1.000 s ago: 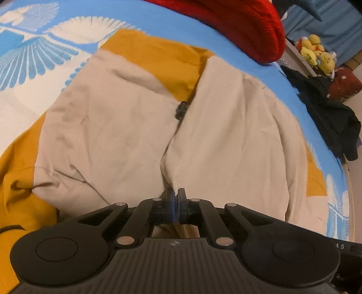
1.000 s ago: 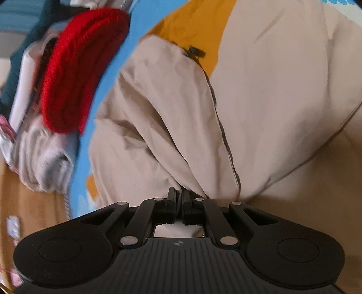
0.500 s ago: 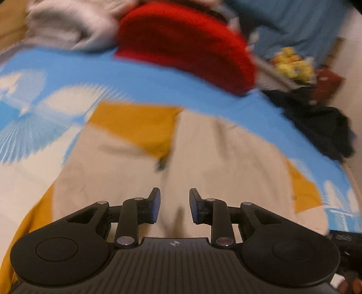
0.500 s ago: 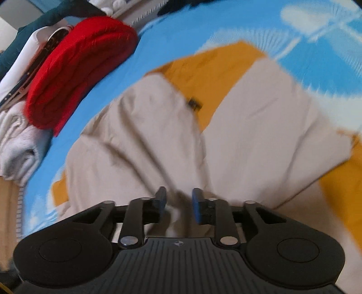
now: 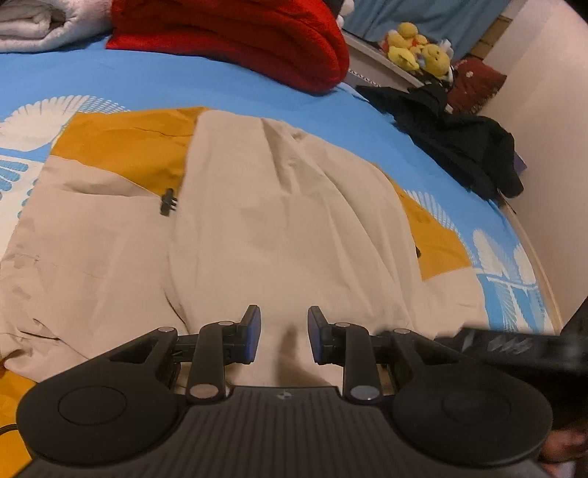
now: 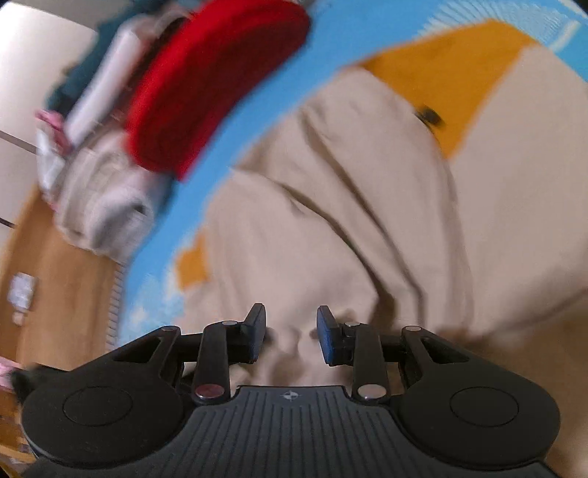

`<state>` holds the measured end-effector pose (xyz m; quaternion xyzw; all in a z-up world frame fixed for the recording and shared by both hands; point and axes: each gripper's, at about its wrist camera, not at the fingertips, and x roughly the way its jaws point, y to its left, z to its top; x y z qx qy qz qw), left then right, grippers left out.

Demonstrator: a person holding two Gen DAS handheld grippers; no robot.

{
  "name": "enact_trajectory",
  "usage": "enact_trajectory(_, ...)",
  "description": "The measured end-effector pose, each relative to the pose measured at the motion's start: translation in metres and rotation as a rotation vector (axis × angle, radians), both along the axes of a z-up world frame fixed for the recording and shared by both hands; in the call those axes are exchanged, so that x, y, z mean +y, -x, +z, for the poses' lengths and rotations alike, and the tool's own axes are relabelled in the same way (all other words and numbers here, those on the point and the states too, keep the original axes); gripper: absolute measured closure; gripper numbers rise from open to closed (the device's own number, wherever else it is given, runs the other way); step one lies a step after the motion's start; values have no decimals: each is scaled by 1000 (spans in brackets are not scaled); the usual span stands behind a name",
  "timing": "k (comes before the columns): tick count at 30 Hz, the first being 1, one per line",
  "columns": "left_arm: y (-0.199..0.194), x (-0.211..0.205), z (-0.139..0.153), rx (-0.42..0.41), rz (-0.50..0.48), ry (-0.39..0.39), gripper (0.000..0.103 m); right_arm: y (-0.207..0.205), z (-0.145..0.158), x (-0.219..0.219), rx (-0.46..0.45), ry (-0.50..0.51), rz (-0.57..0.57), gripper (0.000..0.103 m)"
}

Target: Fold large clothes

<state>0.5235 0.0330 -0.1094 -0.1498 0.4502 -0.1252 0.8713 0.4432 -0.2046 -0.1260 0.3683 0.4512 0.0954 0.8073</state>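
A large beige jacket (image 5: 279,228) with mustard-yellow panels (image 5: 125,143) lies spread on a blue bed sheet, its two beige sides folded in toward the middle. A small black toggle (image 5: 168,201) sits at the seam. My left gripper (image 5: 283,317) hovers open just above the near beige hem, with nothing between its blue pads. In the blurred right wrist view my right gripper (image 6: 292,317) also hangs over the beige jacket (image 6: 367,228). Its jaws are opening and hold nothing.
A red knit garment (image 5: 235,33) and pale folded clothes (image 5: 40,25) lie at the bed's far end. A black garment (image 5: 459,143) drapes over the right edge of the blue sheet (image 5: 183,88), near yellow plush toys (image 5: 415,47) and a wall. A wooden floor (image 6: 55,294) shows beside the bed.
Both grippers were shut on the beige hem a second ago; they have since let go, opened, lifted and rolled, and the cloth has dropped flat on the bed.
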Motion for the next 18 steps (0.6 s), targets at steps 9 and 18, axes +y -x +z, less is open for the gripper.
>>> enact_trajectory(9,-7,7,-9,82,26,-96,74,1,-15,-11,106,144,-75,82)
enact_trajectory(18,-1,0,-19,97,3,-188,80,2,-19,-19,101,142,-93,80)
